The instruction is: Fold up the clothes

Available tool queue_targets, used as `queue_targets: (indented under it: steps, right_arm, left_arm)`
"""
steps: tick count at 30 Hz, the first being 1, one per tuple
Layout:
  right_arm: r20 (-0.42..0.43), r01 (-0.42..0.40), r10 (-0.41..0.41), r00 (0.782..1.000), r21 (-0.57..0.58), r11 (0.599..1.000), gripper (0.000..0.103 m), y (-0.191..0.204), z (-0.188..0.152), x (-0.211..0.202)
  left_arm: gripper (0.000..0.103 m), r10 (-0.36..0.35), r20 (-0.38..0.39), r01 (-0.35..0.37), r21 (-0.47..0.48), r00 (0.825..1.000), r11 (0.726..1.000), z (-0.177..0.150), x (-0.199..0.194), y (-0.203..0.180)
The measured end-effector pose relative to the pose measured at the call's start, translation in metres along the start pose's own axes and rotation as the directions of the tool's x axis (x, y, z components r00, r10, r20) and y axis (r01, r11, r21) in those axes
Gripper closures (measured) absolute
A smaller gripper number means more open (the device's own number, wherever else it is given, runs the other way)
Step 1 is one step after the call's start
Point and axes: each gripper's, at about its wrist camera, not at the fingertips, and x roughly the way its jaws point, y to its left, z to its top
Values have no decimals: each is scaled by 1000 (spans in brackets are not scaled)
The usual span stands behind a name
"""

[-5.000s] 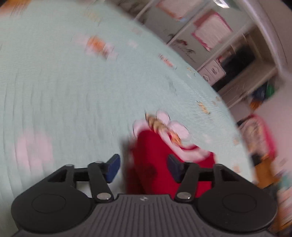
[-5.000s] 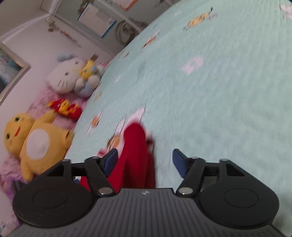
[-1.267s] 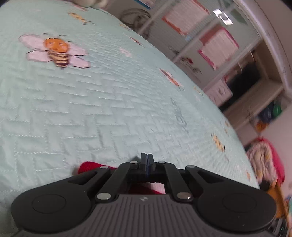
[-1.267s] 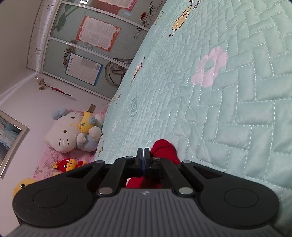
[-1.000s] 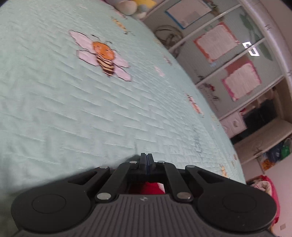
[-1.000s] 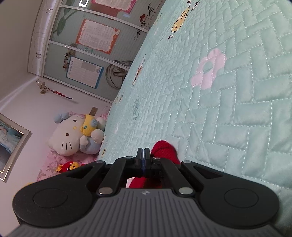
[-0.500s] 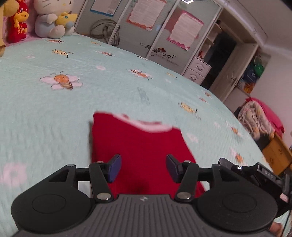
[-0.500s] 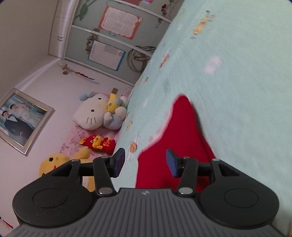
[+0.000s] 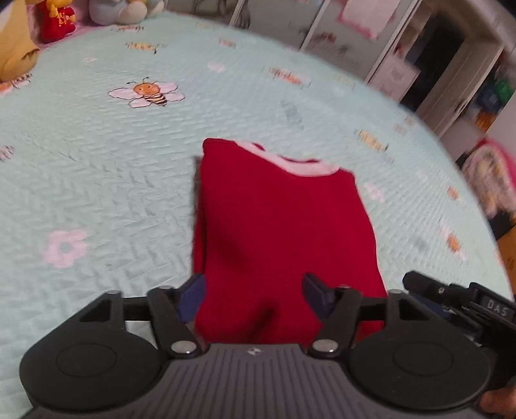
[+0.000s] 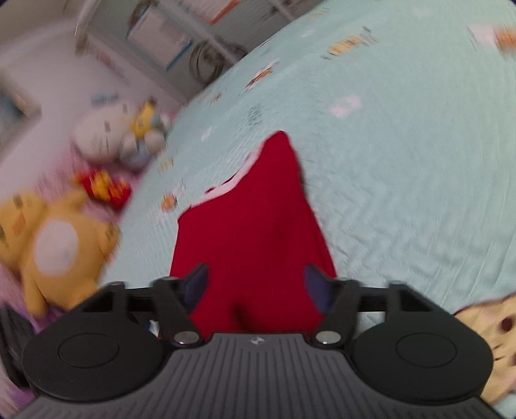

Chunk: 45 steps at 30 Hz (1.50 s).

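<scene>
Left wrist view. At the far left edge of the bed [image 9: 96, 167], a yellow plush toy [image 9: 13, 48] and a small red plush toy [image 9: 56, 22] sit beyond the mint quilted cover. A bee motif [image 9: 150, 93] and a pink flower motif [image 9: 64, 248] mark the cover's left half. The red garment [image 9: 277, 232], folded into a narrow rectangle with a white trim at its far end, lies flat on the middle of the bed. The left gripper [image 9: 253, 295] is above the garment's near end; its jaws have just been opening and now stand released, the blue pads on either side of the cloth and not pressing it. At the lower right edge part of the right gripper [image 9: 458, 306] shows. Cupboards [image 9: 403, 64] line the far right side of the room.

Right wrist view (blurred). Plush toys crowd the left: a yellow one [image 10: 58, 245], a red one [image 10: 103, 187] and a white one [image 10: 103, 135]. The red garment [image 10: 254, 225] extends away from the camera across the bed [image 10: 403, 161]. The right gripper [image 10: 254, 287] is above its near end; its jaws have likewise just been opening, are released, and grasp nothing.
</scene>
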Motion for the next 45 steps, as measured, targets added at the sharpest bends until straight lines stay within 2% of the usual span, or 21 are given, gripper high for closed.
queue_targets:
  steps: [2,4,9,12,13,15,17,19,20,21,23,25,28,30,31,32,33,34,36,42,45]
  right_arm:
    - [-39,61,-66,997,-102,993,32,31,10,-10]
    - [-82,116,-133,988,-182,976,25,58,18,-19]
    - [-213,194,-270,939,-320,927,23,106,30,-31]
    - [-238,198,-301,924,-375,906,23,126,30,-34]
    - [-224,188,-288,931,-383,904,23,131,30,-35]
    - [-139,131,-192,972,-359,924,23,129,31,-42]
    - [-60,47,-69,996,-316,948,23,124,32,-47]
    - [-21,-171,170,985,-138,976,31,94,33,-43]
    - [-22,-209,208,978,-57,976,47,81,30,-34]
    - [-31,-206,205,978,-13,979,56,70,25,-23]
    - [-48,-172,173,984,30,985,85,53,12,-4]
    - [-82,-180,187,979,91,979,96,37,-1,12]
    - [-89,-188,198,976,107,976,98,33,-15,17]
    - [-100,-183,195,976,115,976,98,28,-22,24]
    - [-107,-178,190,976,119,977,98,25,-25,28]
    - [-127,-157,172,977,120,980,101,21,-29,35]
    - [-164,-120,140,976,123,985,103,13,-38,48]
    - [-166,-130,152,974,140,982,103,4,-45,56]
    - [-168,-144,172,971,167,975,103,-10,-59,70]
    - [-174,-97,115,978,110,989,103,7,-60,69]
    - [-175,-78,94,980,95,992,103,18,-54,58]
  left_arm:
    - [16,69,-72,-66,41,995,997,11,-10,-11]
    - [15,143,-164,-129,96,976,987,20,-16,-21]
    - [5,234,-264,-187,193,936,963,30,-25,-29]
    - [5,222,-251,-188,153,942,970,35,-39,-25]
    - [4,220,-235,-196,119,947,973,38,-44,-21]
    - [5,226,-215,-222,46,950,974,44,-47,-10]
    - [5,199,-197,-211,-38,960,977,45,-50,4]
    - [6,130,-163,-148,-102,978,984,45,-53,12]
    - [7,81,-148,-99,-118,986,988,47,-53,13]
    - [8,32,-134,-50,-131,991,990,49,-52,13]
    - [11,-48,-91,35,-144,995,989,55,-42,11]
    - [13,-125,-76,111,-164,989,980,61,-25,8]
    - [34,-236,-130,203,-227,963,953,61,23,2]
    - [39,-250,-180,212,-204,951,956,54,61,-4]
    - [48,-252,-206,214,-189,946,958,50,80,-6]
    - [58,-220,-213,189,-154,952,970,46,94,-7]
    - [61,-177,-214,155,-112,961,981,41,106,-7]
    - [71,-134,-201,119,-88,970,989,39,110,-6]
    - [70,-127,-215,111,-86,968,990,42,110,-5]
    - [60,-40,-237,43,5,971,999,51,93,-25]
    - [57,-124,-141,121,-32,982,992,50,57,-8]
